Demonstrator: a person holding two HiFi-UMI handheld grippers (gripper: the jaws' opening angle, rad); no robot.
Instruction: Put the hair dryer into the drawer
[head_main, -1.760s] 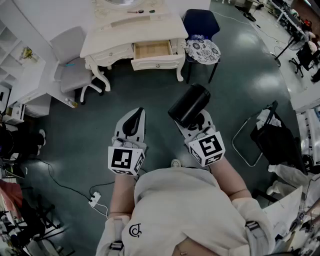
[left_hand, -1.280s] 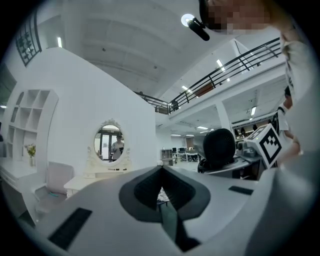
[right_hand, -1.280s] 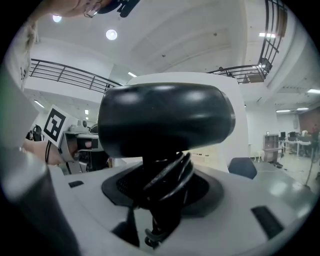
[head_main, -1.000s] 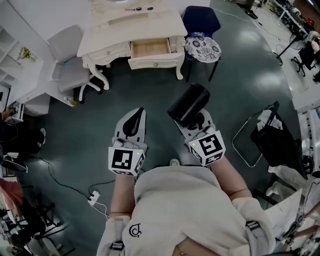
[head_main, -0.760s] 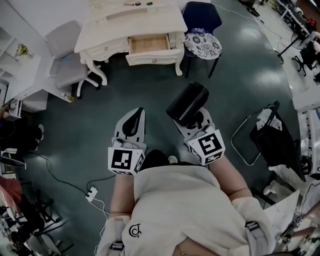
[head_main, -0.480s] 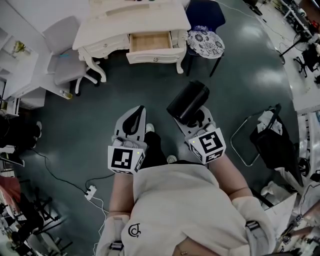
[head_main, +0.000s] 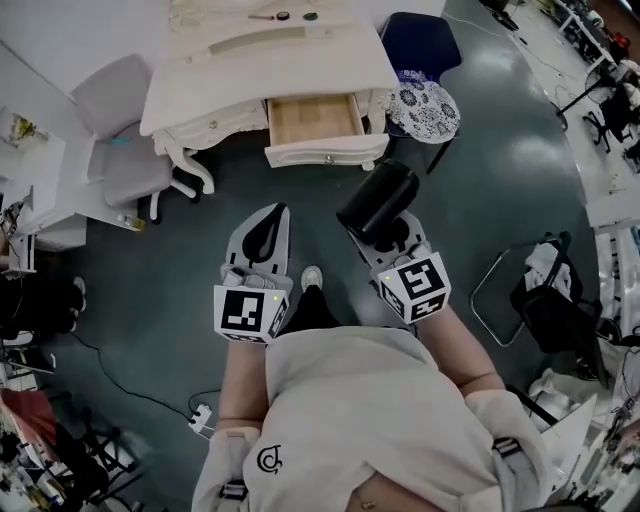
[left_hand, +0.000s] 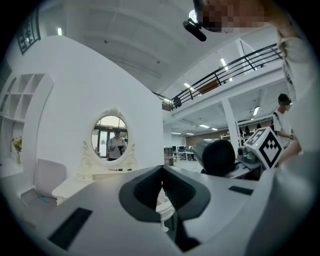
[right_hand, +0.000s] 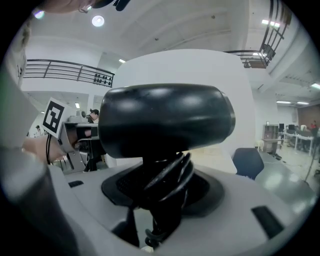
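Observation:
A black hair dryer (head_main: 378, 203) with its cord wound round the handle is held upright in my right gripper (head_main: 392, 238), which is shut on that handle. In the right gripper view the hair dryer (right_hand: 165, 120) fills the middle above the right gripper (right_hand: 161, 192). My left gripper (head_main: 276, 212) is level beside it, shut, with nothing between the tips. The left gripper (left_hand: 162, 175) faces the white dressing table (head_main: 190, 85). Its middle drawer (head_main: 316, 120) stands pulled out, showing a bare wooden inside, a short way ahead of both grippers.
A grey chair (head_main: 120, 150) stands left of the table. A dark blue chair (head_main: 420, 40) and a round patterned stool (head_main: 426, 106) are at the table's right. A black bag on a frame (head_main: 552, 300) stands far right. An oval mirror (left_hand: 111, 137) tops the table. A power strip (head_main: 203, 420) lies on the floor.
The person has stepped toward the dressing table, so it and the open drawer lie closer to both grippers. The hair dryer stays in the right gripper. A shoe now shows between the grippers.

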